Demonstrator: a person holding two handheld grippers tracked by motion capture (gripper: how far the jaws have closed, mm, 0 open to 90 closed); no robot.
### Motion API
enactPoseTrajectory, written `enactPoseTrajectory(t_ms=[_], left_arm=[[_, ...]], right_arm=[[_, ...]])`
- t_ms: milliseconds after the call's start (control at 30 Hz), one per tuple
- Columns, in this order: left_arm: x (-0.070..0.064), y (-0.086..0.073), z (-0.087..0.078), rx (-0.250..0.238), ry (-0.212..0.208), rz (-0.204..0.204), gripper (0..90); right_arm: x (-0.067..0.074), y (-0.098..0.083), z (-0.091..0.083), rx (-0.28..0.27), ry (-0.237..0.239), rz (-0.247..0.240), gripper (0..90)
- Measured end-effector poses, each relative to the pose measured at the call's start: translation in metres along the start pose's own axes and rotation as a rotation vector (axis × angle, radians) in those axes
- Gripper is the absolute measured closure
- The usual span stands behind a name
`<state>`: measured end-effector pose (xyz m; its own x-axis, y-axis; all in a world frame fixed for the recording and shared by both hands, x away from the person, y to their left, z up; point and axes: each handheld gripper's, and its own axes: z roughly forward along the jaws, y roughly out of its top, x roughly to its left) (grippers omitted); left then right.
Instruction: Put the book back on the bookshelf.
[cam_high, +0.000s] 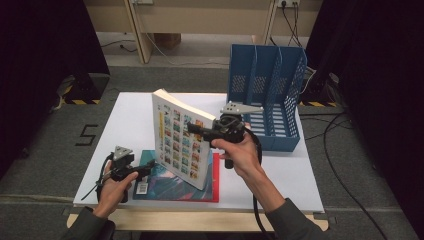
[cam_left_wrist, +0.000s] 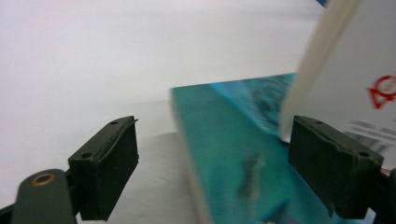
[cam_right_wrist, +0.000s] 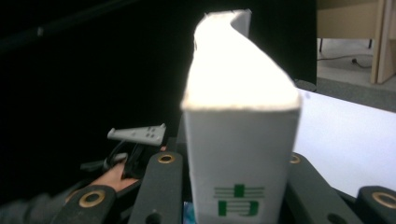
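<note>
A thick white book (cam_high: 181, 142) with a grid of small coloured pictures on its cover stands tilted on its lower edge. My right gripper (cam_high: 192, 128) is shut on its upper right edge. In the right gripper view the book's spine (cam_right_wrist: 240, 154) sits between the jaws of my right gripper (cam_right_wrist: 229, 186). Under it a flat teal and red book (cam_high: 170, 185) lies on the table. My left gripper (cam_high: 149, 167) is open at that book's left side. In the left gripper view the teal book (cam_left_wrist: 229, 140) lies between the spread jaws of my left gripper (cam_left_wrist: 215, 158), untouched by the left pad.
A blue file rack (cam_high: 265, 95) with upright dividers stands at the back right of the white table (cam_high: 130, 120). Dark curtains hang at both sides, and cables trail over the floor at the right. The table's front edge is close to both hands.
</note>
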<state>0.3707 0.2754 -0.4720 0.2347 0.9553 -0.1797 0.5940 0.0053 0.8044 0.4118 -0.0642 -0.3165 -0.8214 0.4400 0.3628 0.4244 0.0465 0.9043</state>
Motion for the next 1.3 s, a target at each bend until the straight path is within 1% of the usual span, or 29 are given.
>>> enactPoseTrajectory(t_ms=[33, 100, 167, 200, 267, 300, 333, 367, 467, 500, 567, 600, 667, 767, 800, 833, 933, 1000, 1033, 1067, 1100, 1133, 1167, 1233, 1300], left_arm=[[0.004, 0.001, 0.001, 0.001, 0.003, -0.016, 15.2], [0.011, 0.001, 0.002, -0.002, 0.008, -0.036, 15.2], [0.019, 0.002, 0.003, -0.005, 0.029, -0.056, 15.2], [0.019, 0.002, 0.003, -0.005, 0.029, -0.056, 15.2], [0.028, 0.003, 0.004, -0.009, 0.039, -0.085, 14.8], [0.035, 0.004, 0.004, -0.017, 0.053, -0.108, 14.6], [0.038, 0.004, 0.004, -0.026, 0.065, -0.119, 14.8], [0.04, 0.004, 0.004, -0.027, 0.079, -0.12, 15.1], [0.043, 0.004, 0.004, -0.031, 0.085, -0.132, 15.2], [0.045, 0.004, 0.003, -0.036, 0.096, -0.133, 15.2], [0.044, 0.004, 0.004, -0.035, 0.096, -0.129, 15.2], [0.044, 0.004, 0.004, -0.029, 0.089, -0.126, 15.2], [0.043, 0.004, 0.004, -0.029, 0.089, -0.127, 15.2], [0.043, 0.004, 0.005, -0.025, 0.089, -0.123, 15.2], [0.043, 0.004, 0.005, -0.025, 0.089, -0.123, 15.2], [0.043, 0.004, 0.005, -0.024, 0.086, -0.132, 15.2], [0.043, 0.004, 0.005, -0.02, 0.08, -0.138, 15.2], [0.044, 0.004, 0.005, -0.02, 0.081, -0.144, 15.2], [0.044, 0.004, 0.005, -0.02, 0.079, -0.145, 15.2], [0.044, 0.004, 0.005, -0.02, 0.079, -0.145, 15.2], [0.044, 0.004, 0.005, -0.019, 0.079, -0.144, 15.2], [0.044, 0.004, 0.005, -0.02, 0.08, -0.145, 15.2], [0.044, 0.004, 0.005, -0.016, 0.082, -0.145, 15.2], [0.044, 0.004, 0.005, -0.018, 0.079, -0.145, 15.2], [0.044, 0.004, 0.005, -0.019, 0.078, -0.151, 15.2]], right_arm=[[-0.005, 0.001, 0.001, -0.007, -0.002, 0.025, 73.4], [-0.013, 0.004, 0.004, -0.011, -0.004, 0.052, 73.4], [-0.017, 0.006, 0.005, -0.021, -0.002, 0.083, 73.3], [-0.017, 0.006, 0.005, -0.021, -0.002, 0.083, 73.3], [-0.021, 0.011, 0.007, -0.024, 0.005, 0.101, 73.1], [-0.022, 0.012, 0.007, -0.029, 0.003, 0.104, 72.9], [-0.022, 0.013, 0.007, -0.032, 0.003, 0.112, 72.9], [-0.023, 0.015, 0.006, -0.034, 0.001, 0.112, 72.9], [-0.022, 0.018, 0.004, -0.026, 0.001, 0.112, 73.0], [-0.026, 0.023, 0.001, -0.044, -0.007, 0.118, 73.0], [-0.027, 0.024, -0.001, -0.045, -0.013, 0.123, 73.0], [-0.029, 0.026, -0.005, -0.05, -0.018, 0.127, 72.9], [-0.031, 0.026, -0.01, -0.064, -0.027, 0.152, 72.8], [-0.036, 0.03, -0.021, -0.08, -0.045, 0.16, 72.7], [-0.036, 0.03, -0.021, -0.08, -0.045, 0.16, 72.7], [-0.037, 0.032, -0.029, -0.098, -0.062, 0.171, 72.6], [-0.038, 0.036, -0.04, -0.114, -0.076, 0.168, 72.5], [-0.039, 0.039, -0.051, -0.145, -0.092, 0.173, 72.5], [-0.039, 0.041, -0.056, -0.153, -0.093, 0.178, 72.4], [-0.038, 0.043, -0.061, -0.164, -0.103, 0.172, 72.4], [-0.038, 0.043, -0.061, -0.164, -0.103, 0.172, 72.4], [-0.037, 0.049, -0.072, -0.172, -0.124, 0.157, 72.3], [-0.037, 0.052, -0.077, -0.179, -0.143, 0.149, 72.3], [-0.038, 0.058, -0.089, -0.179, -0.176, 0.154, 72.2], [-0.042, 0.064, -0.1, -0.188, -0.21, 0.143, 72.2]])
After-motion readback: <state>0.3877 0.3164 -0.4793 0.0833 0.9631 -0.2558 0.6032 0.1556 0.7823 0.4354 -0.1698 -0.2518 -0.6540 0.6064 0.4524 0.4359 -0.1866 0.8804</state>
